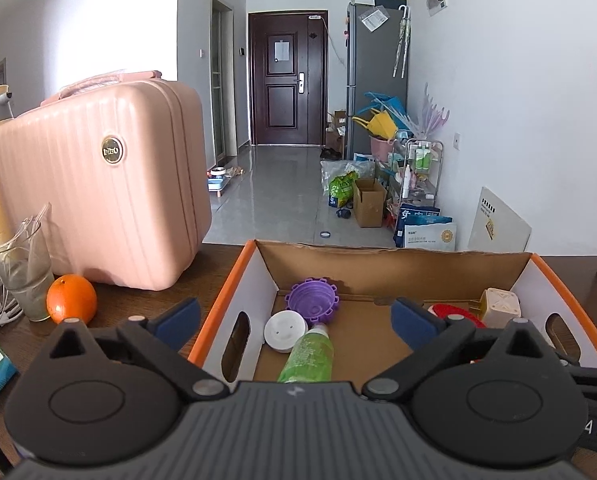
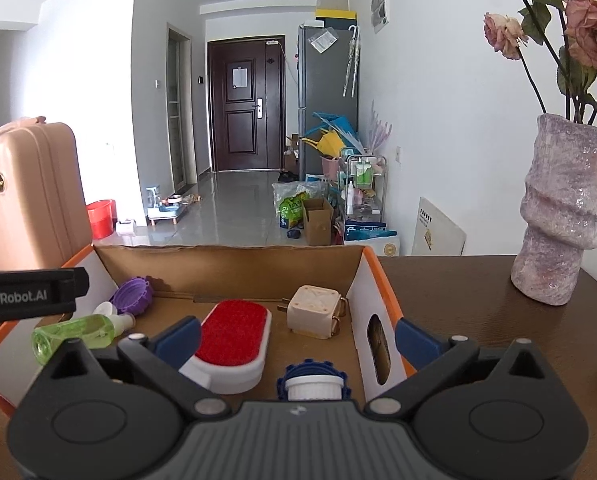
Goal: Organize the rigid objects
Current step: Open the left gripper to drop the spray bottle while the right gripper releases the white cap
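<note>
- Left wrist view: my left gripper (image 1: 296,314) is spread wide and holds nothing; the green bottle (image 1: 308,356) lies on its side in the cardboard box (image 1: 234,280) between its fingers, just ahead, with a white round lid (image 1: 285,328) and a purple toothed cap (image 1: 312,300) touching.
- I risk clipping the box wall with the outer left finger (image 1: 178,316), which hangs outside it, near the orange (image 1: 71,299).
- Right wrist view: my right gripper (image 2: 296,338) is likewise released and empty, one finger (image 2: 416,342) outside the box's right wall.
- Red-topped brush (image 2: 234,344) sits beside the inner finger; the blue-and-white cap (image 2: 313,382) lies near the middle; the beige cube plug (image 2: 316,312) is farther back.
- Closing carelessly, I could nudge neighbours or crush the wall.
</note>
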Demonstrator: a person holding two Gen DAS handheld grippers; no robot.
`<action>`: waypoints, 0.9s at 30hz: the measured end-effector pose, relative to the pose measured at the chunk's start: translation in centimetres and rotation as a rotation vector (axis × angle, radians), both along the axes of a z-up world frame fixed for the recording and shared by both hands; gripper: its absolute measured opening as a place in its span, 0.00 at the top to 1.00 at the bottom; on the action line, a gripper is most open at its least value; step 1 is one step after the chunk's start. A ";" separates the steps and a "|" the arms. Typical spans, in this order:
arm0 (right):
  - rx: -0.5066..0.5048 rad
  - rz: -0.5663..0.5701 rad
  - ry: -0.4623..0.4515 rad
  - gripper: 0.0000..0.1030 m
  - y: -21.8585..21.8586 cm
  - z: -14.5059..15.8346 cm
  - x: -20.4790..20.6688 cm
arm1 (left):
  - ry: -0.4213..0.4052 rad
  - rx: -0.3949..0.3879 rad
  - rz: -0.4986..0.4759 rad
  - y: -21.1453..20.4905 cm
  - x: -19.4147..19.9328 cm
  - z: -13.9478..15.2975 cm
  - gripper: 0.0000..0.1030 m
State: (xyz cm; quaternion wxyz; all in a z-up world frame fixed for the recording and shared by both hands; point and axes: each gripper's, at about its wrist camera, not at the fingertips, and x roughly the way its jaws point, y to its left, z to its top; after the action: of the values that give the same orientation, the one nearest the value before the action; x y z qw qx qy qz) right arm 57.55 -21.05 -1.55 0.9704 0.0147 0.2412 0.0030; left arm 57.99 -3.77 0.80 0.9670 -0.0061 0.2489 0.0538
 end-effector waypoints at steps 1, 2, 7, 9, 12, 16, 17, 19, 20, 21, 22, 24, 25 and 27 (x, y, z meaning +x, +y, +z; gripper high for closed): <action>0.002 0.000 -0.001 0.00 0.0 0.0 0.0 | 0.001 0.001 -0.001 0.0 0.0 0.0 0.00; 0.003 -0.001 -0.001 0.00 0.0 0.0 0.0 | 0.001 0.002 -0.001 0.0 0.0 -0.1 0.00; 0.006 -0.001 -0.010 0.00 -0.2 0.3 -0.1 | 0.002 0.010 0.000 0.2 -0.1 -0.1 0.00; 0.006 -0.004 -0.017 0.00 -0.2 0.4 -0.3 | -0.004 0.006 0.006 0.5 -0.4 0.0 0.00; 0.005 -0.006 -0.026 0.00 -0.2 0.5 -0.6 | -0.011 -0.003 0.008 0.8 -0.7 0.2 0.00; 0.006 -0.005 -0.030 0.00 -0.2 0.6 -1.1 | -0.013 -0.002 0.010 0.9 -1.2 0.3 0.00; 0.006 -0.004 -0.031 0.00 -0.2 0.7 -1.2 | -0.012 0.000 0.011 1.0 -1.3 0.3 0.00; 0.006 -0.001 -0.032 0.00 -0.2 0.7 -1.5 | -0.011 0.001 0.009 1.1 -1.5 0.4 0.00; 0.006 0.000 -0.033 0.00 -0.2 0.8 -1.6 | -0.012 0.002 0.009 1.1 -1.6 0.4 0.00; 0.006 0.001 -0.034 0.00 -0.2 0.8 -1.7 | -0.013 0.003 0.012 1.1 -1.8 0.4 0.00; 0.006 0.002 -0.035 0.00 -0.3 0.8 -1.9 | -0.014 0.003 0.012 1.1 -1.9 0.4 0.00; 0.006 0.003 -0.038 0.00 -0.3 0.9 -2.3 | -0.016 -0.001 0.014 1.3 -2.3 0.5 0.00; 0.005 0.004 -0.041 0.00 -0.3 0.9 -2.5 | -0.017 -0.001 0.016 1.4 -2.5 0.6 0.00; 0.005 0.004 -0.046 0.00 -0.3 1.1 -3.1 | -0.019 -0.004 0.017 1.5 -3.1 0.7 0.00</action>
State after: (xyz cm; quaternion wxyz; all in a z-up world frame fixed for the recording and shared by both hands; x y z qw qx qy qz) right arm 54.46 -21.37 -0.46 0.9756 0.0166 0.2189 0.0056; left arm 54.90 -2.25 1.48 0.9688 -0.0107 0.2397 0.0616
